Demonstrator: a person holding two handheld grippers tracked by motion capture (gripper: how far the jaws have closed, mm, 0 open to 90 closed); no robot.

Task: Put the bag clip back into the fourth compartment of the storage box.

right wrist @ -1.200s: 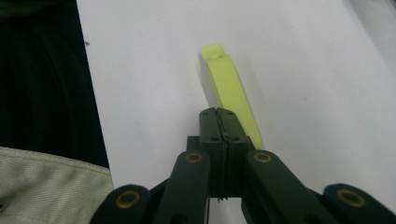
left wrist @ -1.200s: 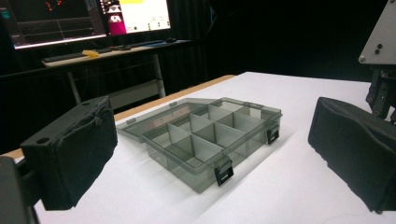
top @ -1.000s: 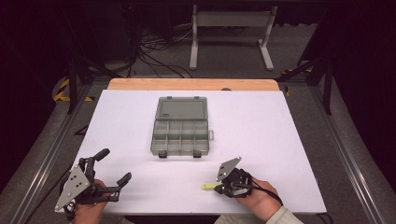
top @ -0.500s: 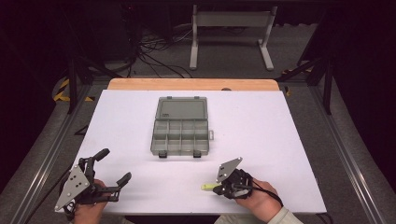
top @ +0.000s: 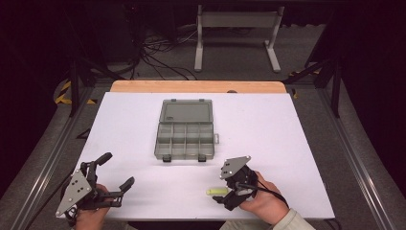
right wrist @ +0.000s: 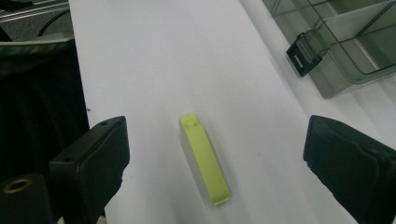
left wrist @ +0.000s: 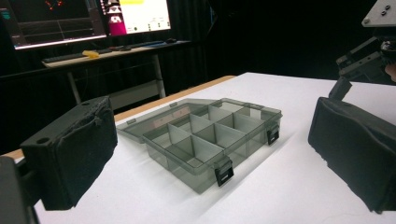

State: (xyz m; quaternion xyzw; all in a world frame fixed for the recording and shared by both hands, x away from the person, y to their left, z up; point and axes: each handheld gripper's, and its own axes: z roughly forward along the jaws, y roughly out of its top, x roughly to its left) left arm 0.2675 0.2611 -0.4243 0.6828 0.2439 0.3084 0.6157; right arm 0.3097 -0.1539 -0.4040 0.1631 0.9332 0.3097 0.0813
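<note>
A smoky clear compartment box [top: 185,135] lies open in the middle of the white table [top: 287,139], lid flat toward the far side; its compartments [left wrist: 205,135] look empty. A small yellow-green bar [top: 217,191] lies flat near the front edge. My right gripper [top: 224,193] is open just to the right of it, and in the right gripper view the bar [right wrist: 205,158] lies between the wide-apart jaws, touching neither. My left gripper [top: 117,171] is open at the front left, empty, facing the box.
The box's black latches [left wrist: 224,173] face the front edge. A wooden strip [top: 196,86] borders the table's far edge. Metal rails [top: 344,143] run along both sides. Bare white tabletop surrounds the box.
</note>
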